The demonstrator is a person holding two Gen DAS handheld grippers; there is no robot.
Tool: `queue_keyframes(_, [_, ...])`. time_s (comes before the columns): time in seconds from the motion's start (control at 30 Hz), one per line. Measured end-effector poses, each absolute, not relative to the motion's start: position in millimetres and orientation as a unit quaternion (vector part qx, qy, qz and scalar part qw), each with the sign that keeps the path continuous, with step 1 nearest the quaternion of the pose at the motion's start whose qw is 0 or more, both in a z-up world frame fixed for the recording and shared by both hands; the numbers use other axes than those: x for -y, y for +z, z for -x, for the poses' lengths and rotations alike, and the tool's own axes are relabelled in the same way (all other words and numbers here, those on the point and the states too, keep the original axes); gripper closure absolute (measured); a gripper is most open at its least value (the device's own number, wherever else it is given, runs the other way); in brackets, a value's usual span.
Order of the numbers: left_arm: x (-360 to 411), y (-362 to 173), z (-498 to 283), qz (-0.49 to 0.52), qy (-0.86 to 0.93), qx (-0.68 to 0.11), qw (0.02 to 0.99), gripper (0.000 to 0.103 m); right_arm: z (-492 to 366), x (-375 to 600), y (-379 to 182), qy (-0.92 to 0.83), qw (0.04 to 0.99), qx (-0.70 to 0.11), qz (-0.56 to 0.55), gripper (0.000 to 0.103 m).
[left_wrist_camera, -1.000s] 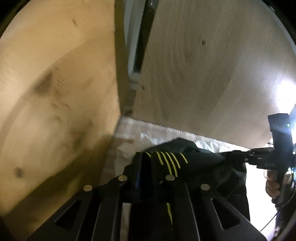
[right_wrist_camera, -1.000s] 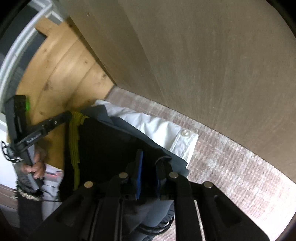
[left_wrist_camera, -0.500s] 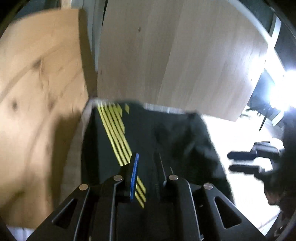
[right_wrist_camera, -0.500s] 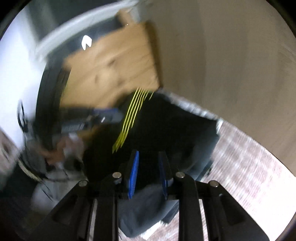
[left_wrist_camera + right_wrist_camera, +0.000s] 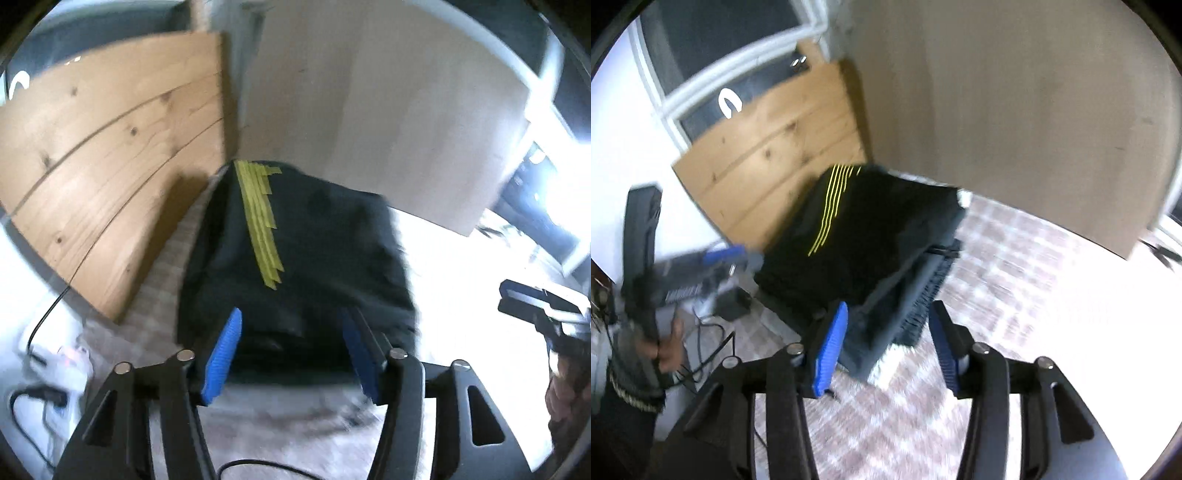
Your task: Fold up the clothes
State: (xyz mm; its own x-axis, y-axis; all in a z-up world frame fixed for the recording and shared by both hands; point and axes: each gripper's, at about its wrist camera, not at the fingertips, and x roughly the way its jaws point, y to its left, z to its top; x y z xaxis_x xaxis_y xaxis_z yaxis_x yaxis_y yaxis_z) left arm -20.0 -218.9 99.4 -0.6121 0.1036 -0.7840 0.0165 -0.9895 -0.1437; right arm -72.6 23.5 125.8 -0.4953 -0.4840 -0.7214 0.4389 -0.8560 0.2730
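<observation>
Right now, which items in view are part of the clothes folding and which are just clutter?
Job:
black garment with yellow stripes, folded on the pile
grey garment under it
left claw, open, nothing between its pads
right claw, open, nothing between its pads

Lying about:
pine board
pale panel
black cables
checked cloth underneath

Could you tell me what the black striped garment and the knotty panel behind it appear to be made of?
The black striped garment looks like soft matte fabric, perhaps sportswear knit: it sags at the edges, and its thin yellow stripes seem printed or sewn on. The knotty panel looks like pine boards with a light clear finish, given its knots, grain and plank seams.
</observation>
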Motion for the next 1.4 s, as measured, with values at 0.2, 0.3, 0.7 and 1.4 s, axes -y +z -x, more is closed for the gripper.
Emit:
queue_keyframes(0.2, [186.3,147.7,-42.6,0.394,0.917,0.051,0.032,0.022,13.3,-68.7,137.2,-0.884,0.221,0.055,-0.410,0.050])
queue_keyframes(0.3, [177.9,151.1,-64.3,0.385,0.921,0.060,0.012,0.011,-18.8,-88.0,138.0,-0.892,0.192,0.046,-0.406,0.048])
queue_keyframes(0.7, [166.4,154.1,-114.5,0.395,0.916,0.046,-0.061,0.007,-83.7,-145.0,130.7,-0.913,0.091,0.044,-0.395,0.048])
queue_keyframes(1.4, [197.2,187.3,-144.8,0.344,0.932,0.078,-0.079,0.004,-100.7,-112.2,148.3,-0.925,0.095,-0.014,-0.367,0.046])
